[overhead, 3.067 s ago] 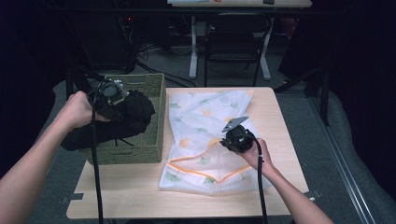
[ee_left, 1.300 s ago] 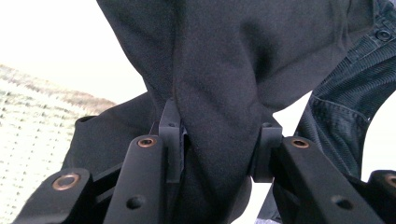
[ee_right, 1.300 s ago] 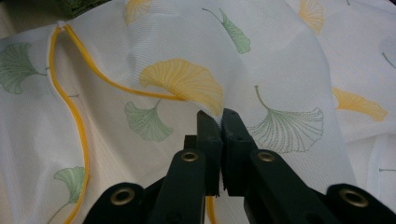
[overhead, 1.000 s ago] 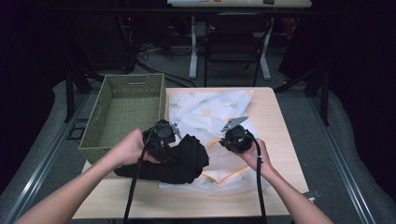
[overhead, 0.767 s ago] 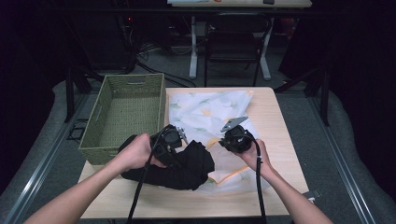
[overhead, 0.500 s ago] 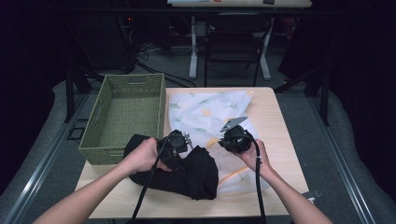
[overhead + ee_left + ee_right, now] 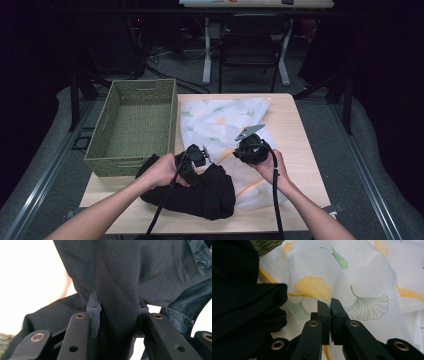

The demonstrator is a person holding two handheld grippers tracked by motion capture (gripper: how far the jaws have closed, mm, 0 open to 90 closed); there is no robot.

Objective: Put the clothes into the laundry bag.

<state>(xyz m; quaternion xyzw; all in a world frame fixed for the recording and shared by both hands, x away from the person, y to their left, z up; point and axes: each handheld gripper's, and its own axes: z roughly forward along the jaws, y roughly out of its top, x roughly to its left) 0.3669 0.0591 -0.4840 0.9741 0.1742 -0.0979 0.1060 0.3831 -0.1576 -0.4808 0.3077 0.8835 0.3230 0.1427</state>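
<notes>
A dim lab: lone wooden table (image 7: 295, 125), floor cables (image 7: 165, 75), desk frames (image 7: 207, 55) behind

The green basket (image 7: 131, 127) walls off the table's left; bare wood (image 7: 300, 150) lies open on the right.

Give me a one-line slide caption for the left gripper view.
Left tool shut on a thick fold of black garment, above the white leaf-print cloth.
</notes>
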